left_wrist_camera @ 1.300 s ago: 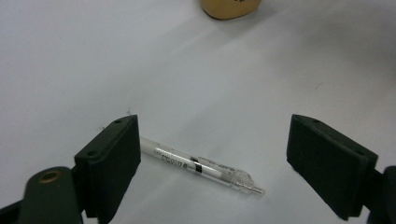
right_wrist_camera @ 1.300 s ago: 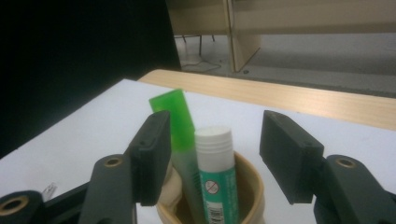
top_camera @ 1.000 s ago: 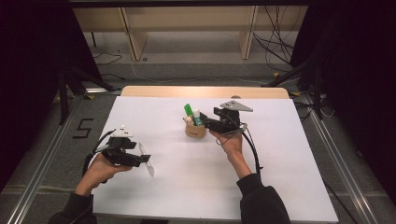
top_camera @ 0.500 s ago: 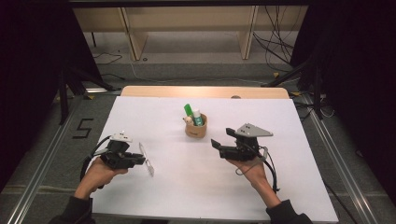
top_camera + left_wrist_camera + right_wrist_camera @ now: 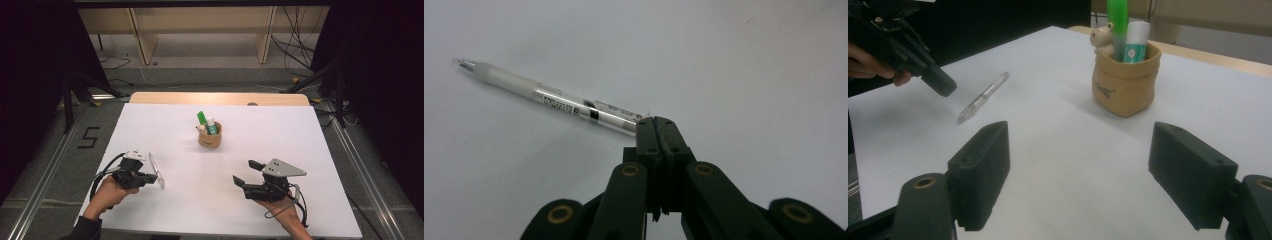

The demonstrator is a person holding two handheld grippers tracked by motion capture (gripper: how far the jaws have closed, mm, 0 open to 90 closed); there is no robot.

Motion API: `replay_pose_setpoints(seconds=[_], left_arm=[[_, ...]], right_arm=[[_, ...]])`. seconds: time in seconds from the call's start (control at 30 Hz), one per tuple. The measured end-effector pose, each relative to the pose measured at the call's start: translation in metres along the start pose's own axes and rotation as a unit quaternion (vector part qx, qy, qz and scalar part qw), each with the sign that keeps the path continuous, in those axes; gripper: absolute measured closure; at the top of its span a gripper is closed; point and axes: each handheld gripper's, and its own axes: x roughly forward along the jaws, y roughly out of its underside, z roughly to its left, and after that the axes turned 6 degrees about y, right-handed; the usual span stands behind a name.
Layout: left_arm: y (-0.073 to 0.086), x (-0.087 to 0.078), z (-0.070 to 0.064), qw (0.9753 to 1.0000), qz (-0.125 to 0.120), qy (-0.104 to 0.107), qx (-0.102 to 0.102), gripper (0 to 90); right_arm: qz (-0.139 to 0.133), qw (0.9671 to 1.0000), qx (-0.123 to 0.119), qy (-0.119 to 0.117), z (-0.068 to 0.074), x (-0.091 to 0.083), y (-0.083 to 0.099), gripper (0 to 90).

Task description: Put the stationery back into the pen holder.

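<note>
Right gripper (image 5: 245,179): held low over the near right of the table (image 5: 310,150), jaws spread wide apart with nothing between them, aimed toward the pouch.
Left gripper (image 5: 152,176): held at the near left, jaws clenched on the rear end of the pen (image 5: 554,96).
Pen: clear slim barrel, frosted grip zone near the tip, printed label mid-barrel; stuck out forward from the closed jaws, tip away from them; whether the tip touched the table could not be told.
Pen handling: judged light, stiff and smooth, so likely to pivot or slip when pinched at one end; a hold nearer mid-barrel or on the frosted grip judged steadier.
Pouch (image 5: 210,137): tan, soft-sided, stood upright near mid-table, well apart from both grippers.
Pouch contents: green marker (image 5: 1117,20), white tube with green label (image 5: 1136,42), small bear figure (image 5: 1102,39) at the rim.
Pouch handling: judged light and easily tipped; opening narrow and crowded.
</note>
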Motion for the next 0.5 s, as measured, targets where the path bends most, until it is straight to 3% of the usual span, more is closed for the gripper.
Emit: replay_pose_setpoints(seconds=[0.5], left_arm=[[0.002,0.022,0.0,1.0,0.008,-0.001,0.003,89.2]], right_arm=[[0.006,1.0,0.003,-0.006,0.006,-0.005,0.015,26.1]])
